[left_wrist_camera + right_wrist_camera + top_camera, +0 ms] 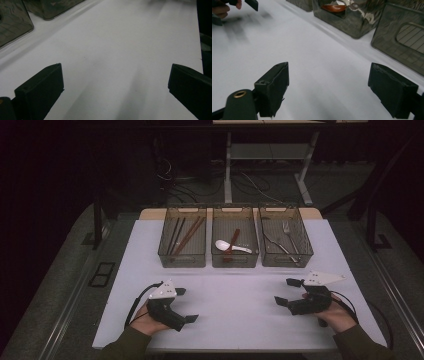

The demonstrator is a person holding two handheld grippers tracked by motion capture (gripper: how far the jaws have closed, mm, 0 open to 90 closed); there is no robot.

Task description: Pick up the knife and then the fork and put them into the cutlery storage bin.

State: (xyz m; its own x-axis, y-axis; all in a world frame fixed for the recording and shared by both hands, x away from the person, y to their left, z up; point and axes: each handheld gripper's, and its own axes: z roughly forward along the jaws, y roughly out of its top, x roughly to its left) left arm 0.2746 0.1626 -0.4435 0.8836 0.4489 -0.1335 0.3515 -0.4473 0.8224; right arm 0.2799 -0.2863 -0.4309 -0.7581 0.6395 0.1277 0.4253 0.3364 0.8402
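A white surface (240, 307) carries three smoky see-through bins in a row at its far side: the left bin (182, 243) holds chopsticks, the middle bin (235, 244) a white spoon (227, 245) and a red one, the right bin (285, 241) metal cutlery. Nearer the person, the left hand-held gripper (187, 305) and right hand-held gripper (287, 291) rest well apart, jaws spread wide with nothing between them.

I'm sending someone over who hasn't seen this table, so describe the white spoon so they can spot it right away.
Three smoky see-through bins stand in a row at the far edge of the white table. Look in the middle bin: the white spoon lies there beside a reddish-brown spoon. It is the only white utensil; the neighbouring bins hold chopsticks and metal cutlery.
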